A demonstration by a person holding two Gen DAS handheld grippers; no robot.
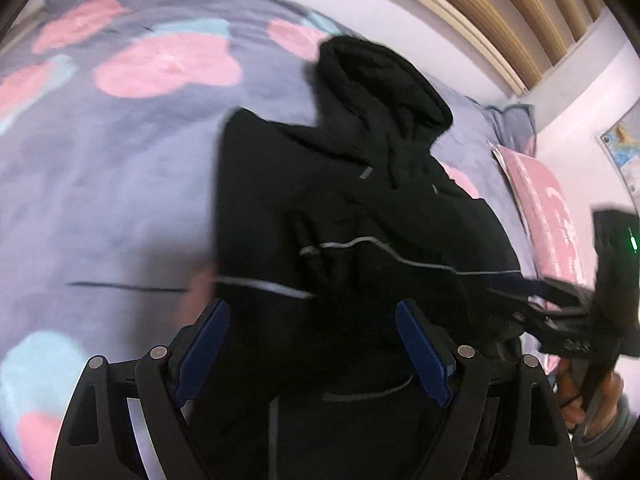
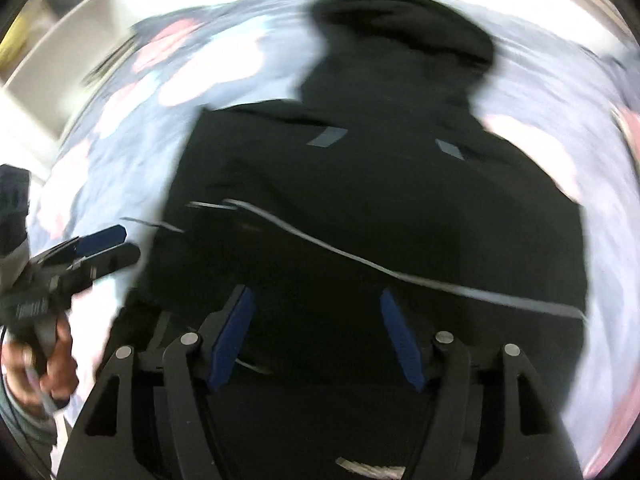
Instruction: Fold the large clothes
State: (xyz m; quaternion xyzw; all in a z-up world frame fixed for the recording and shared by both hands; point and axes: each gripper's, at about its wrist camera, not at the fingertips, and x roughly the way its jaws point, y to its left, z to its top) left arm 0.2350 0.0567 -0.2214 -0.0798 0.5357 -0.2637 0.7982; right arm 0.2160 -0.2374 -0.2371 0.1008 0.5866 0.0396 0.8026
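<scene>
A black hoodie (image 1: 360,184) with a thin pale stripe lies spread on a bed, its hood at the far end. The blurred right wrist view shows the hoodie (image 2: 380,200) too. My left gripper (image 1: 314,320) is open above the hoodie's near part, its blue pads wide apart and pressing nothing. My right gripper (image 2: 316,320) is also open over the near part, with dark cloth showing between its pads but not pinched. At the right edge the right gripper (image 1: 516,304) reaches over the hoodie's side. The left gripper (image 2: 130,244) shows at the hoodie's left edge.
A grey blanket (image 1: 120,160) with pink hearts covers the bed. A pink pillow (image 1: 548,216) lies at its right side, below a wooden slatted headboard (image 1: 500,8) and a wall poster (image 1: 624,148). White shelving (image 2: 40,80) stands far left. A hand (image 2: 48,372) holds each tool.
</scene>
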